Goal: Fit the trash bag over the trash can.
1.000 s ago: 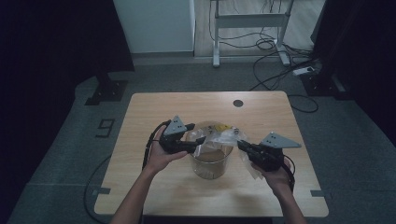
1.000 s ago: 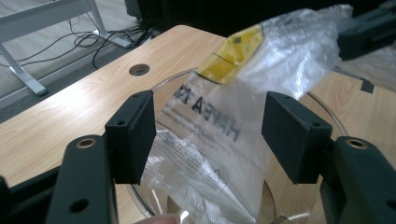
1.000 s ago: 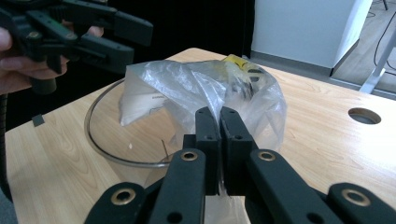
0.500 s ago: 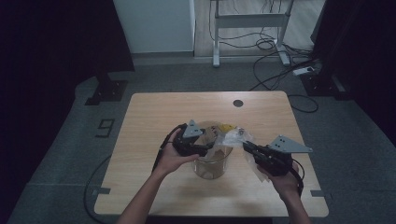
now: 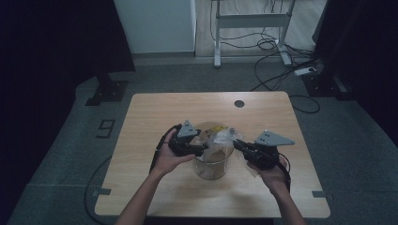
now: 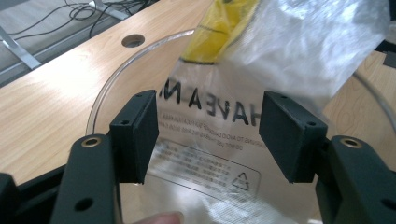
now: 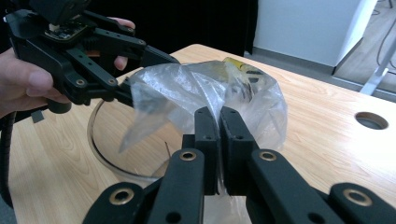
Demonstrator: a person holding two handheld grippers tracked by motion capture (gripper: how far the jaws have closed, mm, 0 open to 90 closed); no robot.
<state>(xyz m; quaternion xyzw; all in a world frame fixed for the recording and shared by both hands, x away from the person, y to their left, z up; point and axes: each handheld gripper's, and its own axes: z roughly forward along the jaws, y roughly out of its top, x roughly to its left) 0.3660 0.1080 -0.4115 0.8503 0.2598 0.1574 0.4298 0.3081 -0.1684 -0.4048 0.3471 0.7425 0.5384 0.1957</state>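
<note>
A clear glass beaker (image 5: 213, 165) stands at the middle of the table, its rim (image 6: 106, 88) curving in front of my left gripper. A clear plastic bag (image 5: 217, 137) with black lettering and a yellow print drapes over its mouth. My left gripper (image 5: 201, 149) is at the beaker's left rim, open, its jaws wide on either side of the bag's printed sheet (image 6: 219, 112). My right gripper (image 5: 236, 144) comes in from the right, shut on a fold of the bag (image 7: 187, 88), holding it up over the rim (image 7: 100, 154). In the right gripper view my left gripper (image 7: 126, 95) touches the bag's far edge.
The wooden table (image 5: 150, 117) has a round cable hole (image 5: 239, 103) at the back right. A metal desk frame (image 5: 248, 21) and cables lie on the floor beyond. A taped "9" (image 5: 106, 126) marks the floor at the left.
My left gripper has moved right, up to the beaker's rim and the bag. My right gripper drifted out to the right, then came back in with the bag.
</note>
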